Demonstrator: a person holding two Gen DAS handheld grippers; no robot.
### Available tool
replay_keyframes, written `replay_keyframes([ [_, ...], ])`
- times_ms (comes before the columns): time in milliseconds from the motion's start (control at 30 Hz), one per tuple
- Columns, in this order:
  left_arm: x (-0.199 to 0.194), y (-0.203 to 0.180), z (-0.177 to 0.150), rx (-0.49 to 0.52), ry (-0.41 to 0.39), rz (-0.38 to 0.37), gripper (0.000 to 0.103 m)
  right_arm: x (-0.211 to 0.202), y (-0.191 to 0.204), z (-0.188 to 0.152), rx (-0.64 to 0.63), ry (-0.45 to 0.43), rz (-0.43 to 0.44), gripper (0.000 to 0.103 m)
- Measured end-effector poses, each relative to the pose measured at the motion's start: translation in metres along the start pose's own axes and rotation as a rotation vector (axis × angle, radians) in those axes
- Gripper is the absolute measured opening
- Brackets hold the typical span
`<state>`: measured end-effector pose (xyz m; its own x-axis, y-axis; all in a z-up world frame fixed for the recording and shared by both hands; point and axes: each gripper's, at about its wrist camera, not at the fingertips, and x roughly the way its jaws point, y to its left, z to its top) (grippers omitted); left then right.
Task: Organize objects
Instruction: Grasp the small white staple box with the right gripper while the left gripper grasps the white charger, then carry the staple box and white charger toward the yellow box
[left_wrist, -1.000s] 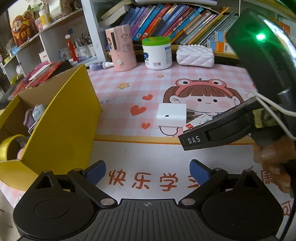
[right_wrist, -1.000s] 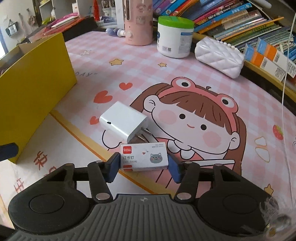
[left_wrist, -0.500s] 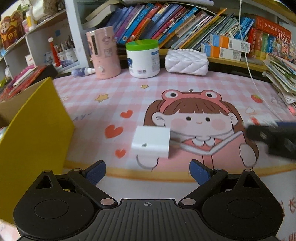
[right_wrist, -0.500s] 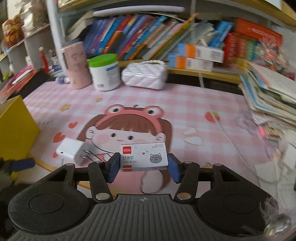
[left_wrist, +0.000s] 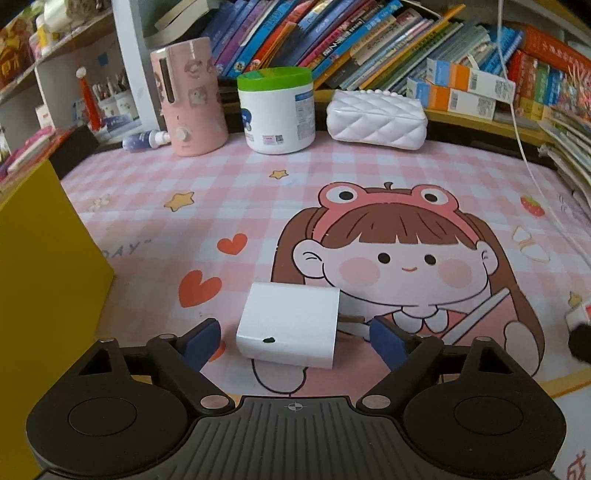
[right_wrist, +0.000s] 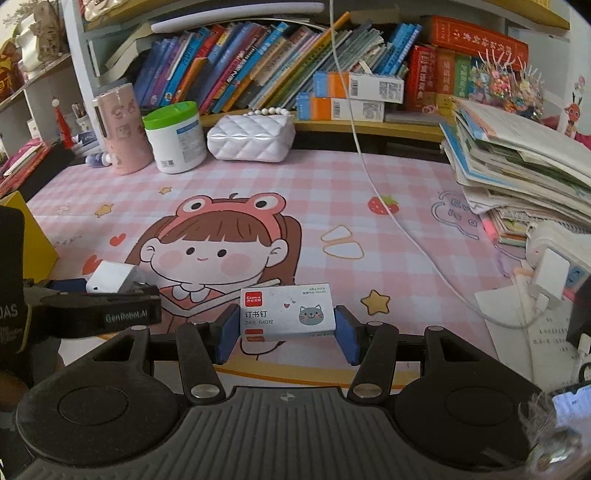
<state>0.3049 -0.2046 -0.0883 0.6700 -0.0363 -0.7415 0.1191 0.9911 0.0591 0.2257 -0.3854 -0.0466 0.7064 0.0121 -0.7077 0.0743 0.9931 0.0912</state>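
Right tool (right_wrist: 287, 336) low in the middle of its frame, blue pads pinching a small white staple box (right_wrist: 287, 312) by its two short ends, cat label facing the lens, box lifted clear of the table (right_wrist: 369, 192). Left tool (left_wrist: 294, 340) at the bottom centre of its own frame, jaws spread but just been closing in, straddling a white charger plug (left_wrist: 288, 335) that lies flat on the table with its prongs toward the right pad; small gap either side, pads not pressing. Same left tool (right_wrist: 110, 291) at the left edge of the right view, the plug (right_wrist: 110, 277) peeking between its black fingers. Beneath both, a pink checked mat with a cartoon girl in a frog hat (left_wrist: 388, 236). Yellow box (left_wrist: 44, 266) filling the left edge of the left view, just beside the plug's side of the mat. Farther back, along the top: pink cylinder (left_wrist: 188, 96), white tub with a green lid (left_wrist: 277, 110), white quilted purse (left_wrist: 376, 118), then a shelf of leaning books (left_wrist: 332, 40). Right side of the right view: a slumped stack of papers and booklets (right_wrist: 517, 162), a white cable (right_wrist: 369, 177) trailing across the mat.
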Motion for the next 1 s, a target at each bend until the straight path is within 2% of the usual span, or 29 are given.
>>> replay_keyframes([
  [33,0.001,0.001,0.0,-0.012,0.0,-0.015,0.083,0.0,0.0,-0.001,0.005,0.004,-0.001,0.052],
  [100,0.0,0.002,0.0,-0.018,-0.008,-0.035,0.069,-0.001,0.001,-0.002,0.008,0.008,-0.004,0.052],
  [333,-0.012,0.004,-0.001,-0.018,-0.009,-0.025,0.068,-0.003,0.01,-0.007,-0.017,0.02,-0.031,0.052],
  [600,-0.063,0.011,-0.006,-0.035,-0.081,-0.054,0.068,0.002,0.024,-0.012,-0.045,0.045,-0.095,0.052],
  [1000,-0.122,0.032,-0.044,-0.047,-0.115,-0.024,0.068,-0.017,0.071,-0.028,-0.133,0.019,-0.094,0.052],
])
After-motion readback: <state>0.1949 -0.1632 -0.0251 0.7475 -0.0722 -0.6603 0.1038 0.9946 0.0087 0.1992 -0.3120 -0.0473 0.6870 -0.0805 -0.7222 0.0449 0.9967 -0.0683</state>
